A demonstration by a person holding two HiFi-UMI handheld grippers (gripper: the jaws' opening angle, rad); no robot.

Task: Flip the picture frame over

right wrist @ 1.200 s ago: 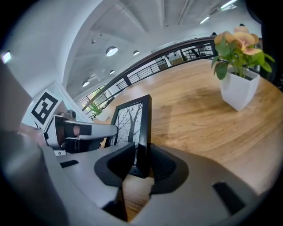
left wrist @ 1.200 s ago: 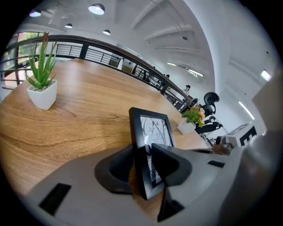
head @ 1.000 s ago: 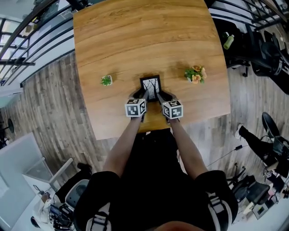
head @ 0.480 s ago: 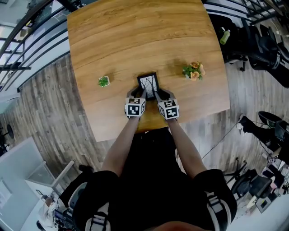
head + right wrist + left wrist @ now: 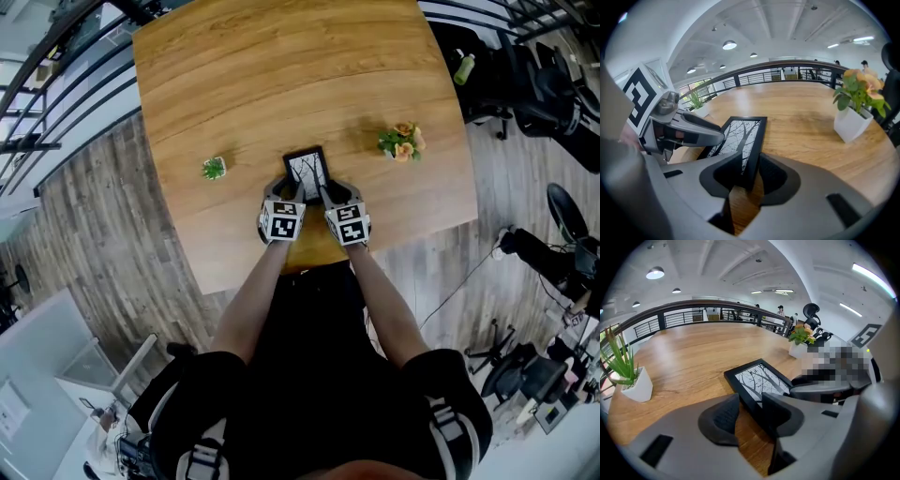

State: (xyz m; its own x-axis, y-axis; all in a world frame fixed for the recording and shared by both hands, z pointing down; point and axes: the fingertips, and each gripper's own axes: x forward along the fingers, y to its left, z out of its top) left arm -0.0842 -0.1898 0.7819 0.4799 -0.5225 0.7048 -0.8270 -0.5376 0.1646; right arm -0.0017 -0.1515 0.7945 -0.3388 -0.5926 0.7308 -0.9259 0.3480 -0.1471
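The black picture frame [image 5: 307,169] lies picture side up on the wooden table [image 5: 281,75], near its front edge. My left gripper [image 5: 286,193] is at the frame's near left corner. In the left gripper view its jaws [image 5: 752,411] are opening: the frame [image 5: 761,378] runs past the right pad and bare wood shows beside the left pad. My right gripper [image 5: 333,194] holds the frame's near right edge. In the right gripper view that edge of the frame [image 5: 740,131] is pinched between the pads of my right gripper [image 5: 751,173].
A small green plant in a white pot [image 5: 214,169] stands left of the frame. A flower pot [image 5: 403,142] stands to its right. A railing runs round the table's far sides. Office chairs [image 5: 553,103] stand on the floor at the right.
The two marker cubes have drawn slightly closer together and both grippers have rolled a little. The frame stays at the same spot on the table.
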